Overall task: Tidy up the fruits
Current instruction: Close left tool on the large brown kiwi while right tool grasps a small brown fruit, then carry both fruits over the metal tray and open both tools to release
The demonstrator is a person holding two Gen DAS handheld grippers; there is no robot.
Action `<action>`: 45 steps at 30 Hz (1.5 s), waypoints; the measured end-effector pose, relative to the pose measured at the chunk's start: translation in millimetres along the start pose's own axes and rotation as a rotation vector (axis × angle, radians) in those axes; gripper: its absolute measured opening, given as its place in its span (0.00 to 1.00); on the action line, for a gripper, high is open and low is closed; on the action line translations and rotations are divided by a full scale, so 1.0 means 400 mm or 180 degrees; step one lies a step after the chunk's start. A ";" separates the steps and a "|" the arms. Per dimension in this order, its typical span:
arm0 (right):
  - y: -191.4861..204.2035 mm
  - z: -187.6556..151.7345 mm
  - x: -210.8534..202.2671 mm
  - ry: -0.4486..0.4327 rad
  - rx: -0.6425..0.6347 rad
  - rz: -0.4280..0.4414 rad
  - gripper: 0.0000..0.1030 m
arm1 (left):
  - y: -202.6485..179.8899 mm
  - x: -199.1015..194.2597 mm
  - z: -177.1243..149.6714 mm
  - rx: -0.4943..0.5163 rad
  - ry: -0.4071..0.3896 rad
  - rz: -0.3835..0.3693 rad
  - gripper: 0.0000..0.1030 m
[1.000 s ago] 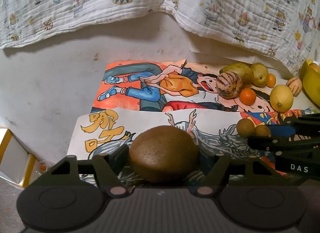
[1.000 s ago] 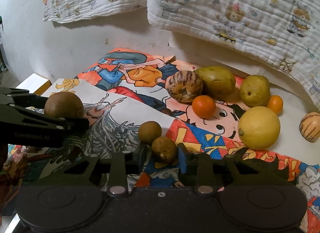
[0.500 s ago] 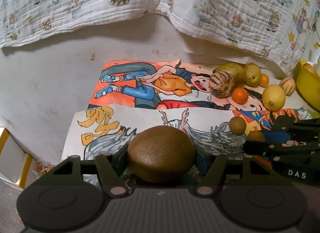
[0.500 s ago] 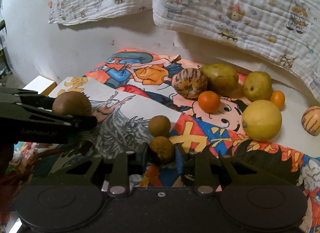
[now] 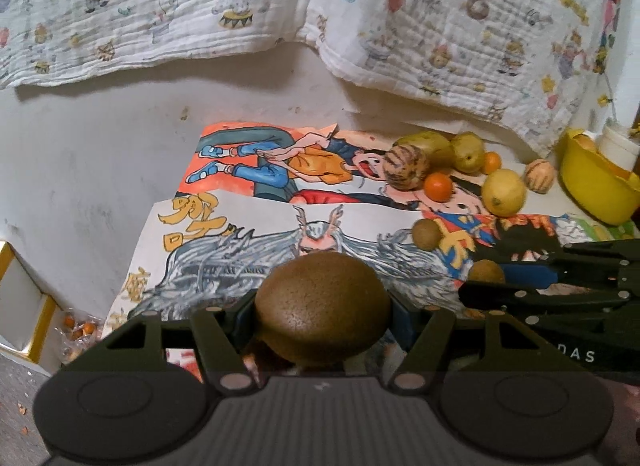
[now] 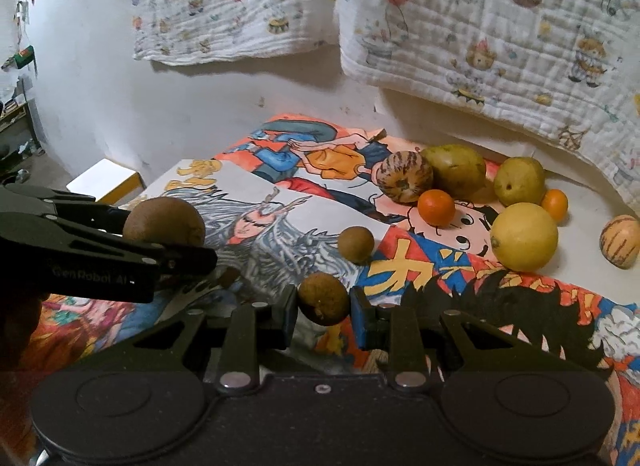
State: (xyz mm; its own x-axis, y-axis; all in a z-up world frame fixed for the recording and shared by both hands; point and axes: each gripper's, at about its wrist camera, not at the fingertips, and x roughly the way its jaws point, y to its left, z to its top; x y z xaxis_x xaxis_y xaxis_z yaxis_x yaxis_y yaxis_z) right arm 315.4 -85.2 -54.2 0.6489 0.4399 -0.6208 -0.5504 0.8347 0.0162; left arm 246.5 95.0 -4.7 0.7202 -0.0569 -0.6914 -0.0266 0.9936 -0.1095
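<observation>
My left gripper (image 5: 322,320) is shut on a large brown kiwi (image 5: 322,306), held above the cartoon mat (image 5: 248,234). My right gripper (image 6: 324,306) is shut on a small brown fruit (image 6: 323,298), also off the mat. A second small brown fruit (image 6: 356,243) lies on the mat just beyond it. Further back lie a lemon (image 6: 523,236), an orange (image 6: 436,207), a striped melon (image 6: 405,181), two pears (image 6: 456,169) and a smaller orange (image 6: 555,203). The two grippers hang side by side, the left one with its kiwi (image 6: 164,221) showing in the right wrist view.
A yellow bowl (image 5: 592,193) stands at the far right of the table with a white cup (image 5: 620,145) behind it. Another striped fruit (image 5: 540,175) lies beside the bowl. A printed blanket (image 5: 440,25) hangs on the wall. A white, yellow-edged box (image 5: 24,306) sits low on the left.
Both grippers have risen and drawn back from the mat with their fruits. The small brown fruit has left the mat, and the yellow bowl shows more fully in the left wrist view.
</observation>
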 end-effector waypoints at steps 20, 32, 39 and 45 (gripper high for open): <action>0.066 -0.187 -0.242 0.0071 0.0051 0.0047 0.29 | -0.122 -0.201 -0.156 0.0240 -0.0059 -0.0322 0.68; 0.087 -0.270 -0.309 0.0169 0.0072 0.0072 0.29 | -0.171 -0.254 -0.247 0.0503 0.0094 -0.0434 0.68; 0.094 -0.291 -0.324 0.0193 0.0071 0.0054 0.29 | -0.192 -0.263 -0.264 0.0631 0.0093 -0.0380 0.68; 0.091 -0.302 -0.330 0.0193 0.0080 0.0033 0.29 | -0.205 -0.259 -0.272 0.0738 0.0096 -0.0351 0.68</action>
State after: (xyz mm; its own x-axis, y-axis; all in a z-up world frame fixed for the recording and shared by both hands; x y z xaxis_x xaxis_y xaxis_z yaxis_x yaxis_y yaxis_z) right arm 146.4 -153.0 -66.3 0.6099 0.4284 -0.6668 -0.5431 0.8386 0.0420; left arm 98.6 8.7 -1.7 0.6888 -0.1656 -0.7057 0.2133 0.9768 -0.0211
